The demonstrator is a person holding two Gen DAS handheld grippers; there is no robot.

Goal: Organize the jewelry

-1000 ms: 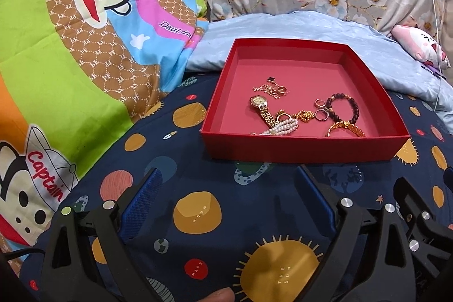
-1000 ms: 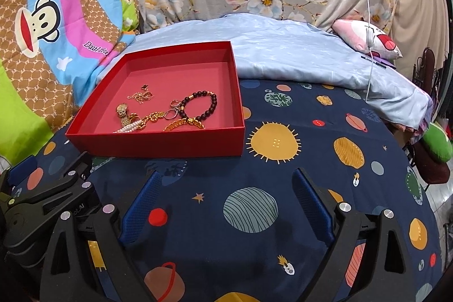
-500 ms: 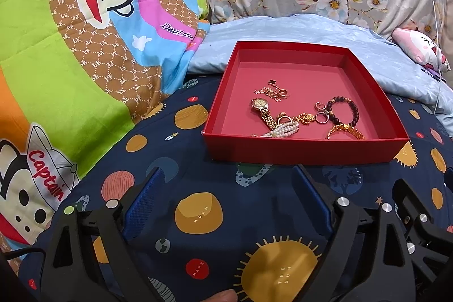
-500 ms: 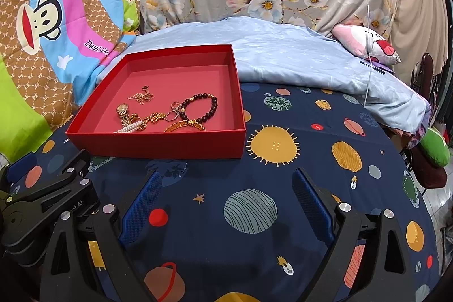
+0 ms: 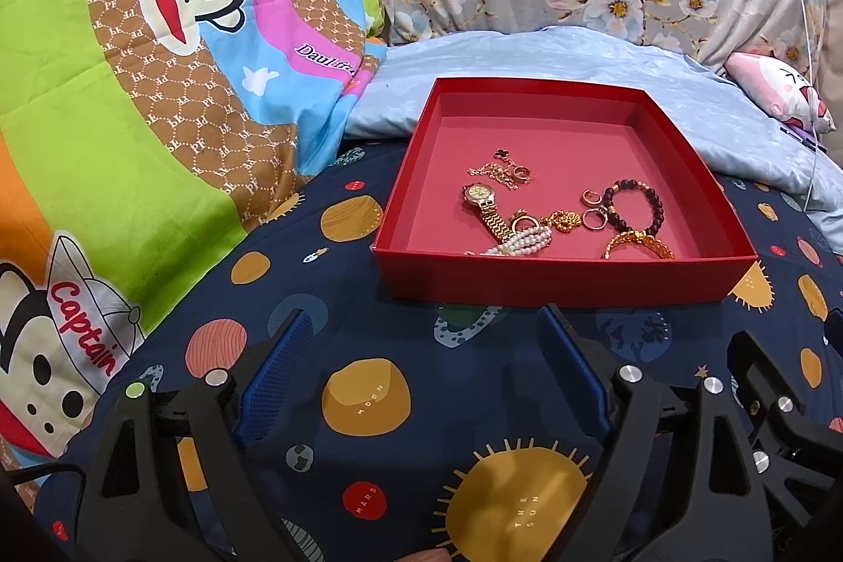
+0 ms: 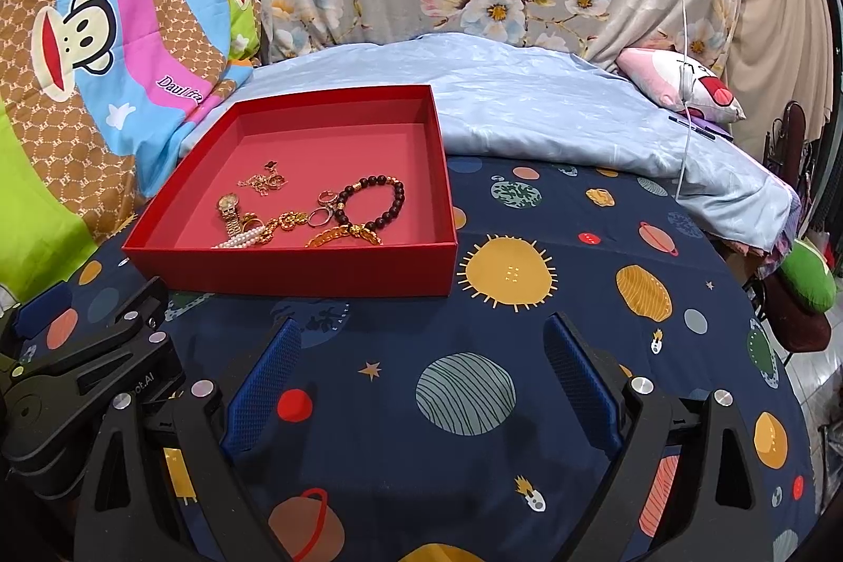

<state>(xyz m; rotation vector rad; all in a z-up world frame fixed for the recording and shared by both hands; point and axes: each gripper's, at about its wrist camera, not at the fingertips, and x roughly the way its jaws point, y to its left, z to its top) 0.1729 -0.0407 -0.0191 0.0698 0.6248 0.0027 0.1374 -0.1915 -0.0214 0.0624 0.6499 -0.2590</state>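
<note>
A red box (image 5: 558, 280) sits in the upper middle of the left view, jewelry (image 5: 566, 214) piled along its near side. The left gripper (image 5: 424, 351) has just been closing slightly, yet gapes empty; the right gripper (image 6: 421, 359) gapes empty too.

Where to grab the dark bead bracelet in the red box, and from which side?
Dark bead bracelet lies flat as an open loop. Come from above, one finger inside the loop, pinching its far arc, which looks clear of the rings and gold piece.

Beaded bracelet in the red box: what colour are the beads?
Dark brown, near black, with a few gold spacers; the beaded bracelet shows best in the right wrist view.
</note>
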